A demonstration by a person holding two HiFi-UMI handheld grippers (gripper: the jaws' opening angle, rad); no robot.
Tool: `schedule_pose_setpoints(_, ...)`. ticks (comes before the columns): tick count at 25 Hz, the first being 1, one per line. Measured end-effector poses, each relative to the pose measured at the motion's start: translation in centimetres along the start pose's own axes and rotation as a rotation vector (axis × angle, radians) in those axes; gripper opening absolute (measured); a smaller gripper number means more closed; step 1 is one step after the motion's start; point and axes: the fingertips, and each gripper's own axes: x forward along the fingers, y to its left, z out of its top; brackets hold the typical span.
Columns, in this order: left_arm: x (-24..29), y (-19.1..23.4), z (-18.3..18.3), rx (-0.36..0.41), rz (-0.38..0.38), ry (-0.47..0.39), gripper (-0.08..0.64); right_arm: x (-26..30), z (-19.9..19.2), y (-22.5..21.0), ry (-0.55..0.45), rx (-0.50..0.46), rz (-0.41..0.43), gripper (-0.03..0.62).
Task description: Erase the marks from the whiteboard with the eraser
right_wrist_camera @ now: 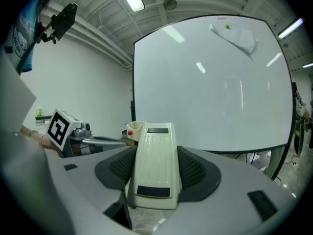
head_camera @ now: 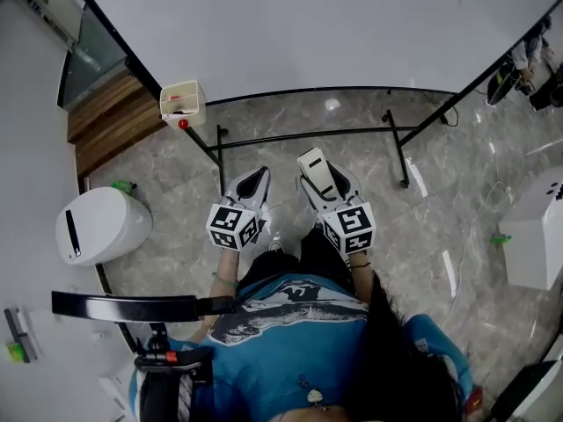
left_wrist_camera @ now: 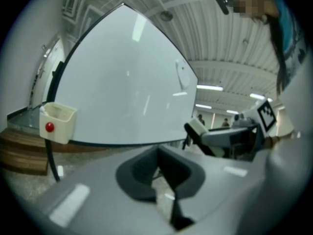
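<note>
The whiteboard [head_camera: 308,25] [left_wrist_camera: 122,82] [right_wrist_camera: 210,92] stands on a black frame ahead of me. Its surface looks blank apart from a faint outlined shape [right_wrist_camera: 234,35] near one top corner. A cream eraser [head_camera: 314,170] [right_wrist_camera: 156,146] sits lengthwise between the dark pads of my right gripper [head_camera: 318,178] [right_wrist_camera: 155,153], which is shut on it. Just left of it, my left gripper [head_camera: 251,183] [left_wrist_camera: 159,153] has its pads meeting at the tips and holds nothing. Both grippers hang over the floor, short of the board. The left gripper view also catches the eraser [left_wrist_camera: 198,129].
A cream tray [head_camera: 182,101] [left_wrist_camera: 57,121] [right_wrist_camera: 133,129] with a red knob hangs at the board's lower left corner. The stand's black crossbar [head_camera: 308,134] runs over the marble floor. A white bin [head_camera: 101,225] stands left, a white cabinet [head_camera: 537,236] right, wooden steps [head_camera: 114,121] far left.
</note>
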Motion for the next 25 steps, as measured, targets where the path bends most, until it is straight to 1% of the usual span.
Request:
schedule_pose_setpoints(3, 2.3, -0.3, 0.4, 0.016, 0.005, 0.009, 0.002, 1.0, 3.9, -3.5, -0.089, -0.045, 0.006, 0.262)
schedule_pose_setpoints(6, 5.0, 0.0, 1.2, 0.021, 0.043, 0.001, 0.002, 2.3, 8.5, -7.6, -0.163, -0.111, 0.016, 0.262)
schedule_pose_setpoints(11, 10.5, 0.6, 3.9, 0.012, 0.100, -0.057, 0.002, 4.2, 14.9, -14.4, -0.246, -0.200, 0.025, 0.262)
schedule_pose_setpoints(15, 14.7, 0.3, 6.0, 0.022, 0.119, -0.093, 0.002, 5.6, 19.3, -19.6, -0.309, -0.250, 0.012, 0.262)
schedule_pose_setpoints(17, 16.4, -0.2, 6.5, 0.033, 0.121, -0.098, 0.002, 5.9, 21.4, -21.8, -0.346, -0.276, 0.000, 0.262)
schedule_pose_setpoints(20, 18.6, -0.6, 6.2, 0.040, 0.123, -0.084, 0.002, 6.3, 24.6, -24.6, -0.403, -0.335, -0.031, 0.262)
schedule_pose_setpoints(25, 20.3, -1.2, 6.3, 0.040, 0.130, -0.066, 0.002, 5.8, 30.6, -28.0, -0.495, -0.450, -0.106, 0.262)
